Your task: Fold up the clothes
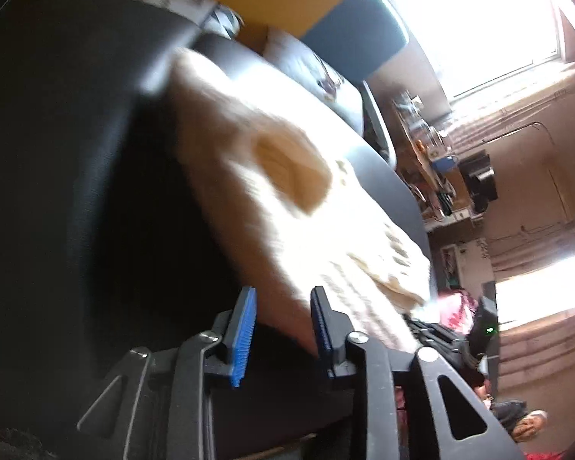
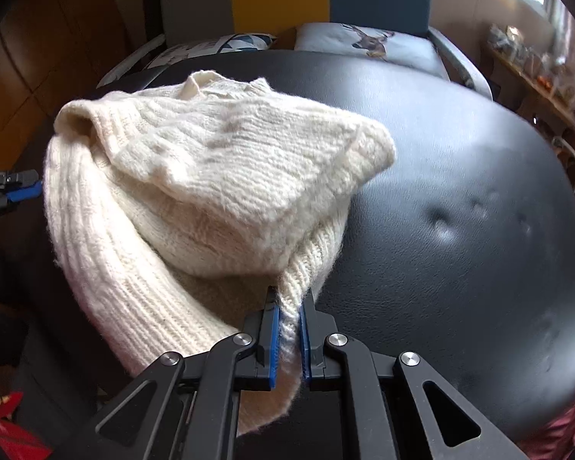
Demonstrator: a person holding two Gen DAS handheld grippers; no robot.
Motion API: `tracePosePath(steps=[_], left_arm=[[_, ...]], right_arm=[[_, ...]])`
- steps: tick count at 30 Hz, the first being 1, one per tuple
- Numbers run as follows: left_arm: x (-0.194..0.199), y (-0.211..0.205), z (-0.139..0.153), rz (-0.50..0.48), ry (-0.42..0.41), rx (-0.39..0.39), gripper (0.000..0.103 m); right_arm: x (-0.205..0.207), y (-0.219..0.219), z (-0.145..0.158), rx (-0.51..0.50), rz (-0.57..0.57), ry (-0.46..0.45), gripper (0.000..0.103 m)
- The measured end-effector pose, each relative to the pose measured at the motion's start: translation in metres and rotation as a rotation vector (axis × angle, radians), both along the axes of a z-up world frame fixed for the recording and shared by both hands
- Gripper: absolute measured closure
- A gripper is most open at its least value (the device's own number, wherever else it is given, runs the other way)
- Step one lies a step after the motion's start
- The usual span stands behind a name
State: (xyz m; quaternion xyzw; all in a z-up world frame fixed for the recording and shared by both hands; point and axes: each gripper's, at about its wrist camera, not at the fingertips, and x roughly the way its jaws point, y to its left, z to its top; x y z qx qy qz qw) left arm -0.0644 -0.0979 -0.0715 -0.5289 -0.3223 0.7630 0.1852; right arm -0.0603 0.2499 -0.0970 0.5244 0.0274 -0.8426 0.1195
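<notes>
On dimpled black leather [image 2: 460, 176], right gripper [image 2: 287, 306] clamped on ribbed cream knit sweater [image 2: 218, 176]; left gripper [image 1: 283, 306] apart.

A domestic living room is being shown: printed cushions [image 2: 368, 44] are being displayed on an upholstered seat, a cluttered shelf [image 2: 536, 73] is being lit by a window [image 1: 475, 27], and a black leather surface [image 2: 460, 191] is being viewed.
</notes>
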Motion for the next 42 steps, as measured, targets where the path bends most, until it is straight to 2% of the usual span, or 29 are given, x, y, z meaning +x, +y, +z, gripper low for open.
tracePosePath(steps=[3, 5, 7, 8, 9, 10, 11, 12, 14, 15, 17, 20, 23, 26, 29, 32, 38, 40, 42], left_arm=[[-0.001, 0.012, -0.010, 0.048, -0.043, 0.051, 0.055], [0.000, 0.013, -0.020, 0.105, -0.071, 0.090, 0.050], [0.003, 0.012, -0.024, 0.150, -0.072, 0.152, 0.051], [0.004, 0.013, -0.022, 0.173, -0.050, 0.202, 0.052], [0.002, 0.015, -0.020, 0.184, -0.030, 0.235, 0.061], [-0.001, 0.022, -0.018, 0.168, -0.024, 0.208, 0.068], [-0.005, 0.031, -0.015, 0.145, -0.023, 0.166, 0.096], [-0.008, 0.039, -0.013, 0.123, -0.021, 0.123, 0.098], [-0.013, 0.049, -0.017, 0.096, -0.066, 0.091, 0.099], [-0.012, 0.049, -0.015, 0.097, -0.061, 0.112, 0.099], [-0.009, 0.044, 0.001, 0.093, -0.007, 0.156, 0.099], [-0.003, 0.033, 0.044, 0.061, 0.103, 0.174, 0.099], [0.002, 0.004, 0.080, 0.069, 0.171, 0.162, 0.099], [0.006, -0.027, 0.091, 0.087, 0.177, 0.158, 0.099], [0.017, -0.063, 0.087, 0.090, 0.150, 0.114, 0.099], [0.030, -0.086, 0.063, 0.079, 0.082, 0.013, 0.099], [0.048, -0.105, -0.043, 0.053, -0.108, -0.233, 0.099], [0.053, -0.111, -0.046, 0.080, -0.074, -0.189, 0.098], [0.059, -0.115, -0.031, 0.098, -0.027, -0.201, 0.096]], right_arm=[[0.005, -0.002, -0.001, -0.005, 0.000, 0.010, 0.094], [0.011, -0.003, -0.001, -0.012, -0.002, 0.013, 0.094], [0.011, -0.003, -0.002, -0.025, -0.006, 0.012, 0.094], [0.013, -0.004, -0.002, -0.028, -0.007, 0.013, 0.094], [0.016, -0.003, -0.003, -0.031, -0.010, 0.013, 0.094], [0.018, -0.002, -0.004, -0.035, -0.013, 0.013, 0.094], [0.019, -0.001, -0.005, -0.041, -0.017, 0.014, 0.094], [0.019, 0.000, -0.005, -0.047, -0.024, 0.016, 0.094], [0.020, 0.002, -0.006, -0.051, -0.039, 0.021, 0.094], [0.021, 0.002, -0.006, -0.052, -0.046, 0.023, 0.094], [0.023, 0.003, -0.006, -0.030, -0.060, 0.030, 0.094], [0.025, 0.009, -0.008, -0.024, -0.087, 0.030, 0.094], [0.025, 0.016, -0.009, -0.053, -0.114, 0.022, 0.094], [0.026, 0.017, -0.009, -0.064, -0.120, 0.021, 0.094], [0.027, 0.015, -0.008, -0.076, -0.115, 0.016, 0.094], [0.028, 0.014, -0.008, -0.090, -0.108, 0.006, 0.094], [0.030, 0.005, -0.010, -0.076, -0.075, -0.011, 0.094], [0.032, 0.001, -0.010, -0.071, -0.062, -0.012, 0.094], [0.033, 0.002, -0.007, -0.081, -0.039, -0.010, 0.090]])
